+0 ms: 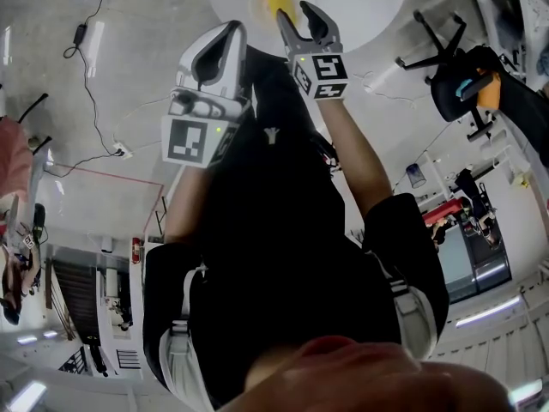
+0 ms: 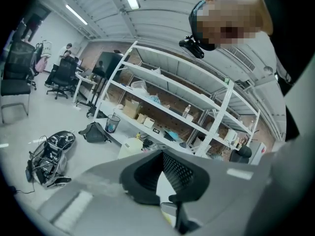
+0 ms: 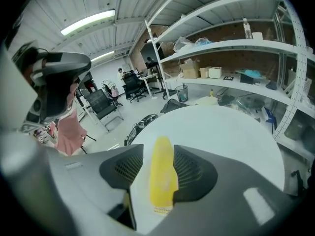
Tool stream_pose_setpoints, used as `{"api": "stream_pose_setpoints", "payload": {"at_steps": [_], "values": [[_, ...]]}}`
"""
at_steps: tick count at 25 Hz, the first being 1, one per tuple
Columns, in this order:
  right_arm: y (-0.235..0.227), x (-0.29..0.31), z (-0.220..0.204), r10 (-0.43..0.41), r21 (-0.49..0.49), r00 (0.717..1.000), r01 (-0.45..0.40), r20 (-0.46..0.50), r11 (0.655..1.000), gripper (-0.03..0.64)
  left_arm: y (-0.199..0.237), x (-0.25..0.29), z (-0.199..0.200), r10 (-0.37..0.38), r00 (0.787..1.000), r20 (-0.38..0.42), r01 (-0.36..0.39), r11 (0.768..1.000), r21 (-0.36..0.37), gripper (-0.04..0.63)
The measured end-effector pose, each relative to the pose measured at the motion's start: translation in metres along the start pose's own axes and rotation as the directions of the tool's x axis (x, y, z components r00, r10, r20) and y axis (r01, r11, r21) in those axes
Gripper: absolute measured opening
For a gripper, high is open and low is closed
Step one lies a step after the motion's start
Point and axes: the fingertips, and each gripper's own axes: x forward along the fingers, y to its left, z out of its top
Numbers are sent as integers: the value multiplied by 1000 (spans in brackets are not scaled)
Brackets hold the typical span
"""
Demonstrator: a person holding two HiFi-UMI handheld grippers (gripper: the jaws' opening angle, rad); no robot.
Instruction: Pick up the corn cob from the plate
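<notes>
Person: wearing a black top (image 1: 274, 256), filling the lower middle of the head view, both forearms reaching toward the top of the frame.
Left hand-held gripper (image 1: 233, 31): hanging left of centre with its marker cube facing the camera. In its own view the jaws are meeting at the tips, nothing between them, and pointing past the worktop at the room.
Right hand-held gripper (image 1: 298, 15): sitting at upper centre, over the near edge of the worktop. Its jaws are standing apart around the cob. The right pad is lying against the cob's side and the left pad is showing a gap, so the cob is not being clamped.
Corn cob (image 3: 161, 176): yellow, lying lengthwise between the right hand-held gripper's jaws, its tip pointing away.
Plate (image 1: 256, 5): showing only faintly as a pale disc around the cob in the head view.
Worktop (image 3: 226, 132): white and round, carrying the cob.
Bag (image 2: 51, 154): lying on the floor at lower left of the left gripper view.
Shelving (image 3: 231, 43): white, standing beyond the worktop, holding boxes and bottles.
</notes>
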Motion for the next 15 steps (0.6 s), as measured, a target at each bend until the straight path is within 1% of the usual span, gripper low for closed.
{"api": "stream_pose_setpoints", "payload": {"at_steps": [8,11,15], "values": [[-4,20,-21,7,1,997,-7,-73,1000,244,10,18,-8,10,1000,-27,-10,1000,4,2],[-7,27,-30,8,-2,995,-8,-102,1000,264,14,23,-10,16,1000,-23,-16,1000,5,2],[-10,34,-36,7,-2,993,-7,-121,1000,280,20,28,-16,31,999,-44,-31,1000,-3,2]]}}
